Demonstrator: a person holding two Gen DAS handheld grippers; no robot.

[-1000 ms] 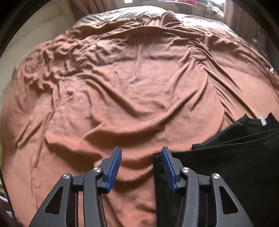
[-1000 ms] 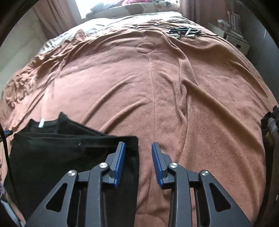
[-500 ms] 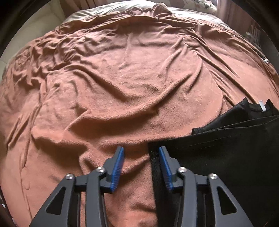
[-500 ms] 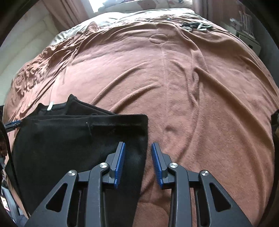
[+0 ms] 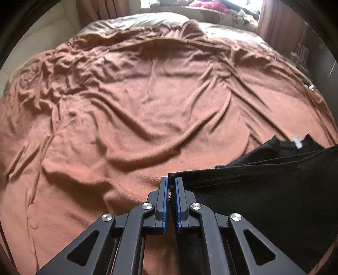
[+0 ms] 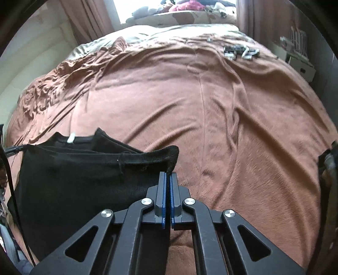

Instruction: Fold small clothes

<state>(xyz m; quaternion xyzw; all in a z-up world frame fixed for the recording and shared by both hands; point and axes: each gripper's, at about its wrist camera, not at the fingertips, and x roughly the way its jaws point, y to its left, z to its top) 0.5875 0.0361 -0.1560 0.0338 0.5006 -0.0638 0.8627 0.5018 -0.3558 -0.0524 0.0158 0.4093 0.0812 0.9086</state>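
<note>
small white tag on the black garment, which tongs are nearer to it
Hard to call; right looks slightly nearer. Both tongs pinch opposite near corners of the black garment. The white tag sits at its far edge, away from both.

We are in a home bedroom. A wide bed [image 6: 211,127] fills both views, spread with a rumpled brown blanket [image 5: 137,110] over a paler sheet [image 5: 135,23] at the far end. Beyond the bed we see a bright window [image 6: 135,8] flanked by brown curtains [image 6: 88,19], its sill [image 6: 190,17] heaped with soft toys and clothes. A white bedside unit [image 6: 300,63] stands at the right, and a padded pale wall [image 6: 31,69] runs along the left.
</note>
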